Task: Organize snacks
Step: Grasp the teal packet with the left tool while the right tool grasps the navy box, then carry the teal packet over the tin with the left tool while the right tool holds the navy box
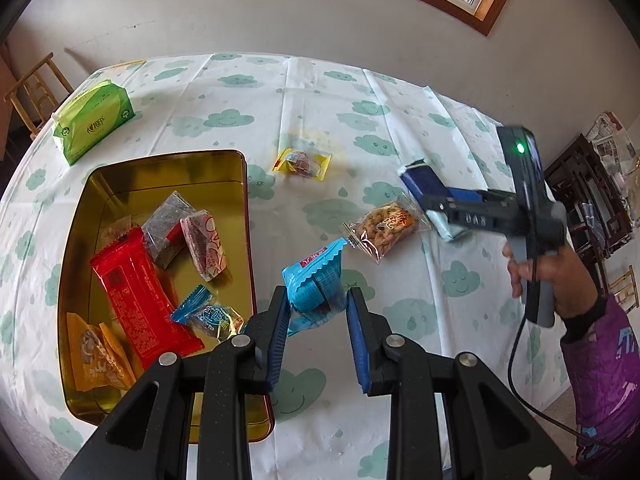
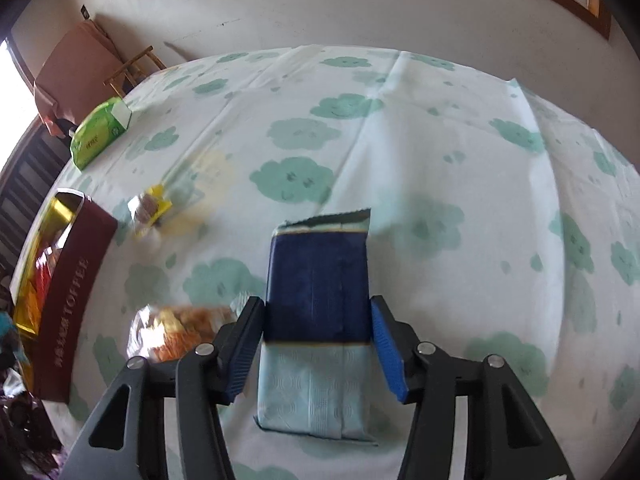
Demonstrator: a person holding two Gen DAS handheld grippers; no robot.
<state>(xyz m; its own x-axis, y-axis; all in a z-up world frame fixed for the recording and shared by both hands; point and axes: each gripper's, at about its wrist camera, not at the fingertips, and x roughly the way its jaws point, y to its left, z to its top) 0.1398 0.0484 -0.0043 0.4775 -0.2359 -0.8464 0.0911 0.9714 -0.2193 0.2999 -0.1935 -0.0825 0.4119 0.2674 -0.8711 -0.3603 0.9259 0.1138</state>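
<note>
My left gripper [image 1: 318, 294] is shut on a light blue snack packet [image 1: 316, 276], which hangs above the cloth just right of the gold tin [image 1: 168, 176]. The tin holds a red packet [image 1: 140, 300] and several other snacks. My right gripper [image 2: 317, 304] points down at a dark blue and pale packet [image 2: 320, 272] on the table, and both pads touch its long sides. In the left wrist view that gripper [image 1: 436, 208], held by a hand, stands at the right. A clear packet of orange snack [image 1: 384, 226] lies beside it. A yellow packet [image 1: 303, 164] lies further back.
A green tissue pack [image 1: 94, 120] stands at the table's far left corner. The table wears a white cloth with green clouds [image 2: 440, 140]. The tin's dark red wall [image 2: 72, 292] is left of my right gripper. Wooden chairs and a wall are beyond the table.
</note>
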